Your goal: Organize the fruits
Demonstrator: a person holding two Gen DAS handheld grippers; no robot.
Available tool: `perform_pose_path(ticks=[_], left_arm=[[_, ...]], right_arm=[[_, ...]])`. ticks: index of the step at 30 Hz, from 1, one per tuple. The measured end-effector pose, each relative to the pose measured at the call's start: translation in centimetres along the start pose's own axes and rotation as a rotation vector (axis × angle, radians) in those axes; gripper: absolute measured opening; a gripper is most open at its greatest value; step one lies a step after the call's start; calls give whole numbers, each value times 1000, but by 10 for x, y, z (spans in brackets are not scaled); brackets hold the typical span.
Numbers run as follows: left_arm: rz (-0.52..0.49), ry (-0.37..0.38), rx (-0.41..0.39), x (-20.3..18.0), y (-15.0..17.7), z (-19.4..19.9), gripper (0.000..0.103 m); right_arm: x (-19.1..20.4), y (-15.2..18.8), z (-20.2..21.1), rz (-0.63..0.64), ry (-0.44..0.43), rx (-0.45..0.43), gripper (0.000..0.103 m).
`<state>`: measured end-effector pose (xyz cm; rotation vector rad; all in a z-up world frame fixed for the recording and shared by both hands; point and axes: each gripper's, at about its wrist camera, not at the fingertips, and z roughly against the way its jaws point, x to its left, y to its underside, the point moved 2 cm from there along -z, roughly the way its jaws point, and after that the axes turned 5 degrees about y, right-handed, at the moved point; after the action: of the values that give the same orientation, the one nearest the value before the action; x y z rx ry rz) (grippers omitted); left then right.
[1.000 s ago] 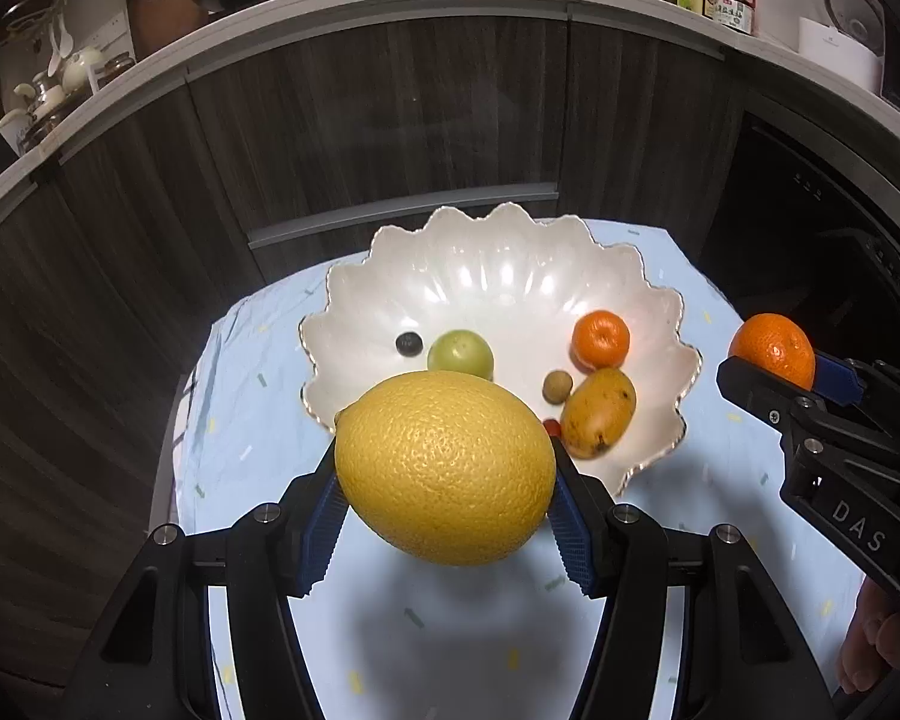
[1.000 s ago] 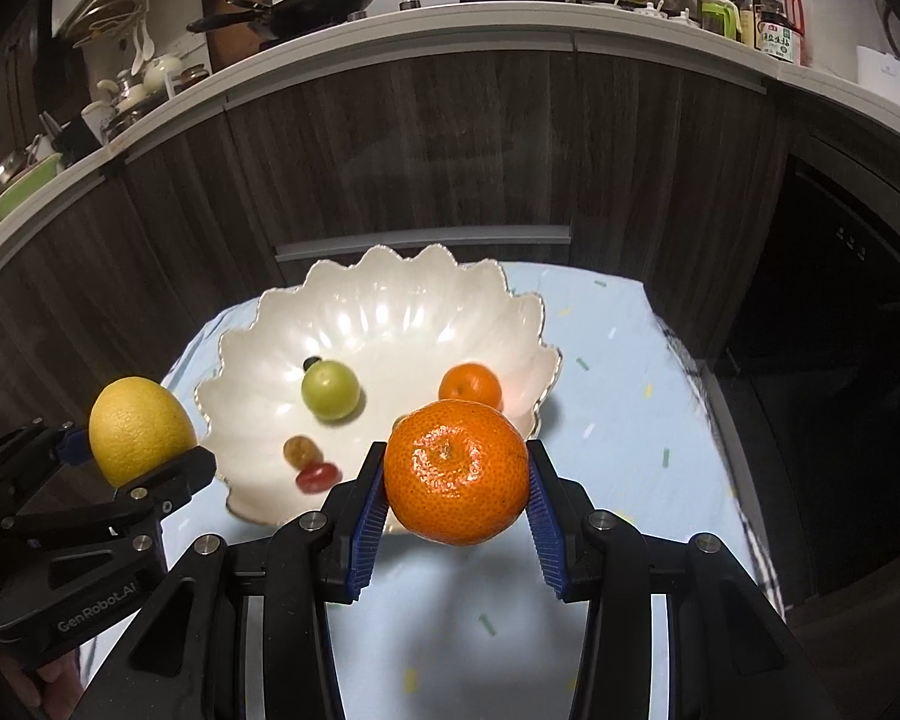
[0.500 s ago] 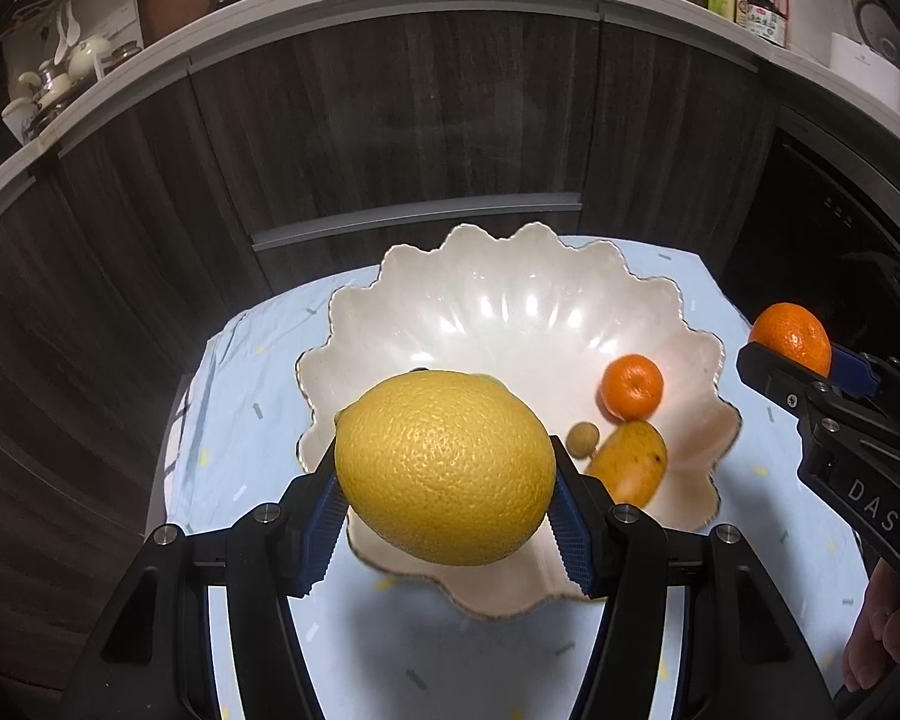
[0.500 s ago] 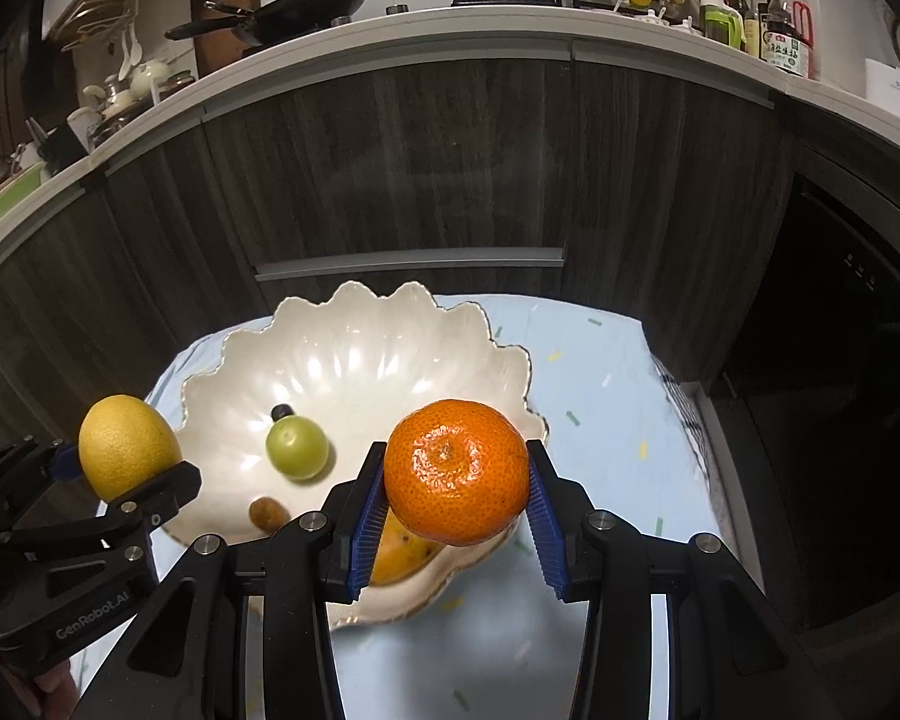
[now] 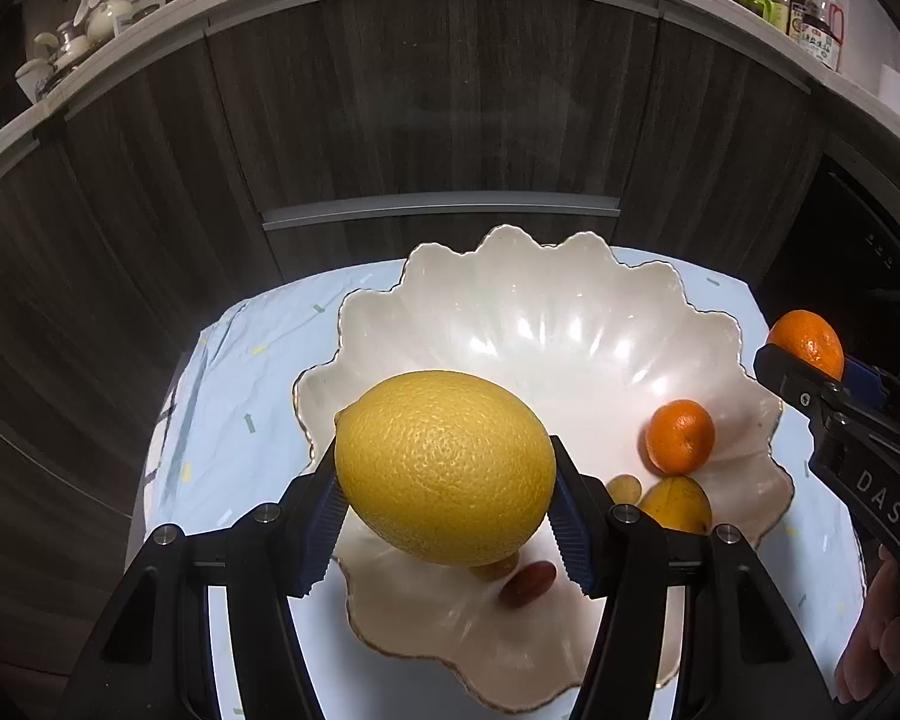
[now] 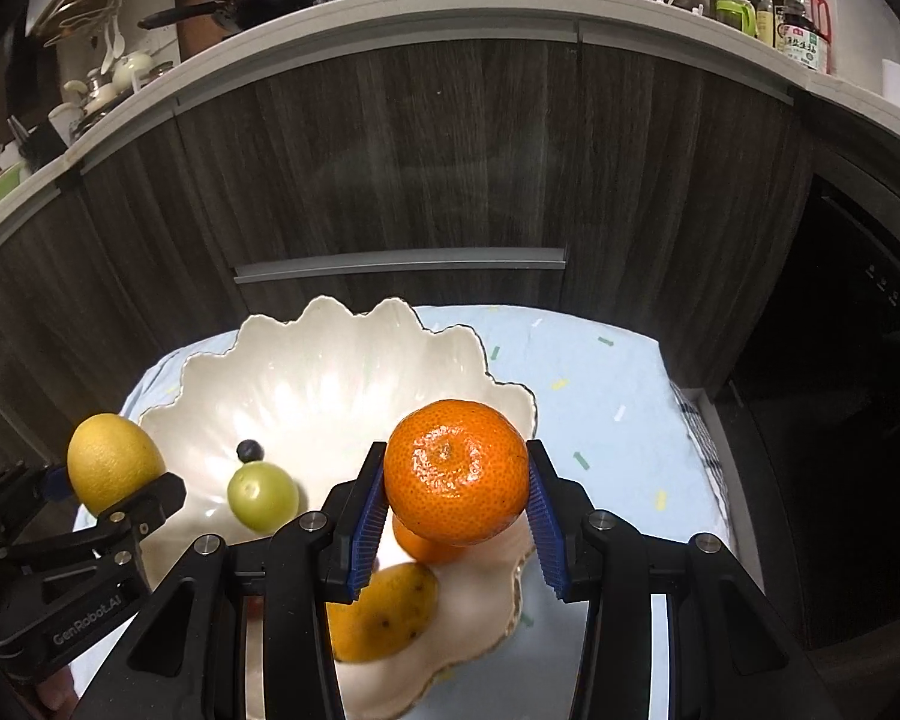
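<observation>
Yellow lemon (image 5: pixel 444 468) clamped in left gripper (image 5: pixel 444 504) over bowl (image 5: pixel 570 324) at 7 o'clock; right gripper (image 6: pixel 456 510) clamps orange (image 6: pixel 456 471) above bowl's 4 o'clock rim, w/ mango (image 6: pixel 384 612) below.

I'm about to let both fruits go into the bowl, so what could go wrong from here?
The lemon in the left gripper hangs above small fruits near the red one; dropped, it may bruise or scatter them. The mandarin in the right gripper sits near the bowl's scalloped rim; released there, it might roll out onto the cloth.
</observation>
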<state>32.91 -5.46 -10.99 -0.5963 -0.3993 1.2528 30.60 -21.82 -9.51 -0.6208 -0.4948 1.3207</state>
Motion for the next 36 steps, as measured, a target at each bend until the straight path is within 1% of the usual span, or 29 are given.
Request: perform_pose_path(ticks=[5,8,12,14,15,16,17,19,20,21,26,36], left_arm=[[8,2,8,3,-2,-7,60],[11,20,24,5,-1,-12,60],[23,9,44,9,3,-17,62],[24,1,34,10,4,-16,67],[12,-16,15,10,4,-12,74],[2,-26,3,9,3,-9,82],[-5,-32,-5,9,2,-7,84],[-13,-45,-16,9,1,-2,84],[-17,-48,-20,9,1,0,84],[-21,-53,-24,9,1,2,84],[-30,-74,-43,7,3,13,90],[-46,-76,-56,-4,17,40,91]], right_arm=[[3,-3,-11,15,-2,16,44],[6,-3,-17,33,-10,25,44],[12,-3,-22,63,-4,36,45],[13,-2,-23,72,-5,40,46],[14,-2,-23,73,-8,43,46],[14,-1,-23,71,-12,44,49],[13,-1,-22,68,-8,39,59],[11,-1,-17,60,9,14,70],[11,-1,-15,60,14,5,74],[10,-1,-12,61,19,-1,76],[8,2,-3,61,17,-3,77],[1,18,26,56,8,-11,77]])
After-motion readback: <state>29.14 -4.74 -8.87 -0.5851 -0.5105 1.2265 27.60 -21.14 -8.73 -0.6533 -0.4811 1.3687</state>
